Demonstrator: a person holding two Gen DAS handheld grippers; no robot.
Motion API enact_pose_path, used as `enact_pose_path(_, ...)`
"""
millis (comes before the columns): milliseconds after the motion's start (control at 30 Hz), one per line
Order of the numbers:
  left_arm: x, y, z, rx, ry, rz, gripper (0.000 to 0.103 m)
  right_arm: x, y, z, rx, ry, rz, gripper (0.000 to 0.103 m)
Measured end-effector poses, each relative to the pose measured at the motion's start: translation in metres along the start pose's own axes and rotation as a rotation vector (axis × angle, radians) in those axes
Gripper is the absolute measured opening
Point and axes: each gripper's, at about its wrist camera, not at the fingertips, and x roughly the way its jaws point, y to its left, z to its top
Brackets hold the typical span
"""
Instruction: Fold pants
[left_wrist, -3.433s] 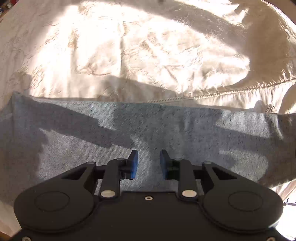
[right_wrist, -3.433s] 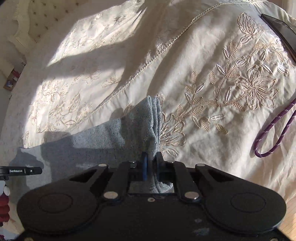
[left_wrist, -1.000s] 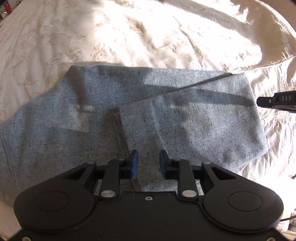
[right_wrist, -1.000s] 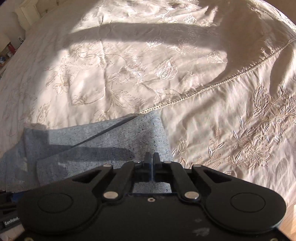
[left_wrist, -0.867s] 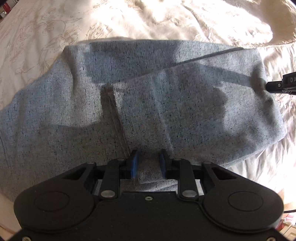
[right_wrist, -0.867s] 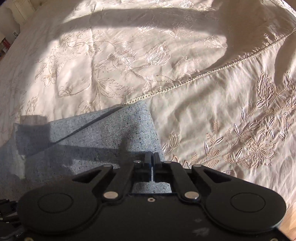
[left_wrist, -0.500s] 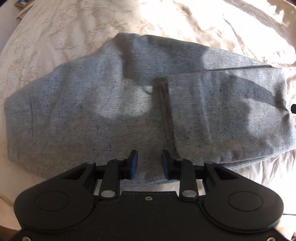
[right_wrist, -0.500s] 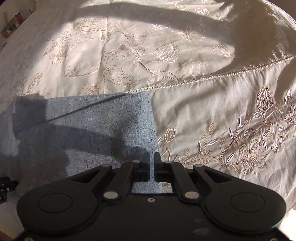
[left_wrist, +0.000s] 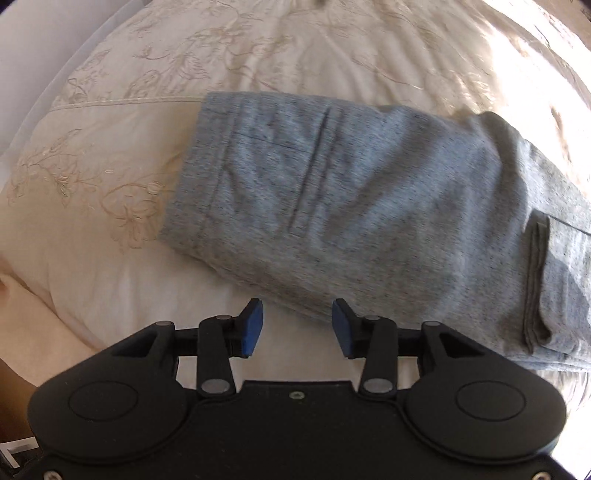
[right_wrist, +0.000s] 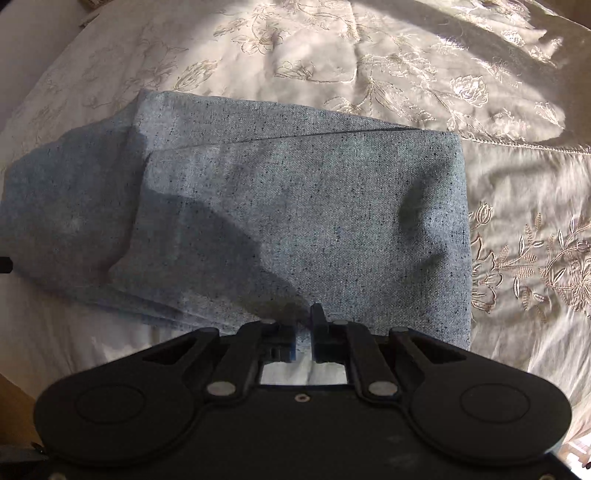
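Two views show one pair of grey pants (left_wrist: 351, 206) lying folded on a cream embroidered bedspread (left_wrist: 258, 48).

From the left wrist, the left gripper (left_wrist: 297, 326) points forward and down at the near edge of the pants, level, with its jaws spread wide and nothing between the blue pads (left_wrist: 252, 325). The pads sit just short of the fabric edge, over bare bedspread. The pants run across the view from the waistband at the left to a folded-over layer at the far right, whose doubled hem (left_wrist: 535, 284) stands out as a dark vertical ridge. A seam line runs down the middle of the upper layer.

From the right wrist, the right gripper (right_wrist: 303, 334) is also held level and low at the near edge of the pants (right_wrist: 295, 214). Its jaws stand slightly apart, and a small tongue of grey fabric lies in the narrow gap; whether the pads press on it cannot be told. The upper folded layer forms a neat rectangle with its fold at the right, beside the floral embroidery (right_wrist: 546, 266). A shadow falls across the lower left of the fabric.
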Motion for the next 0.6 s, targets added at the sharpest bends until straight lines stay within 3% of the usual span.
enact_pose_path(300,0.021,0.083,0.038,0.071,-0.068,-0.073,0.062,-0.012,0.086,0.027,0.088,-0.054,0.036,0.012)
enact_pose_path(467,0.053,0.086,0.052,0.203,-0.022,-0.142,0.074,-0.011,0.14,0.037,0.082,-0.058,0.047,0.012)
enact_pose_path(600,0.088,0.084,0.059,0.216,0.023,-0.217,0.088,-0.006,0.167,0.039,0.101,-0.05,0.04,0.012)
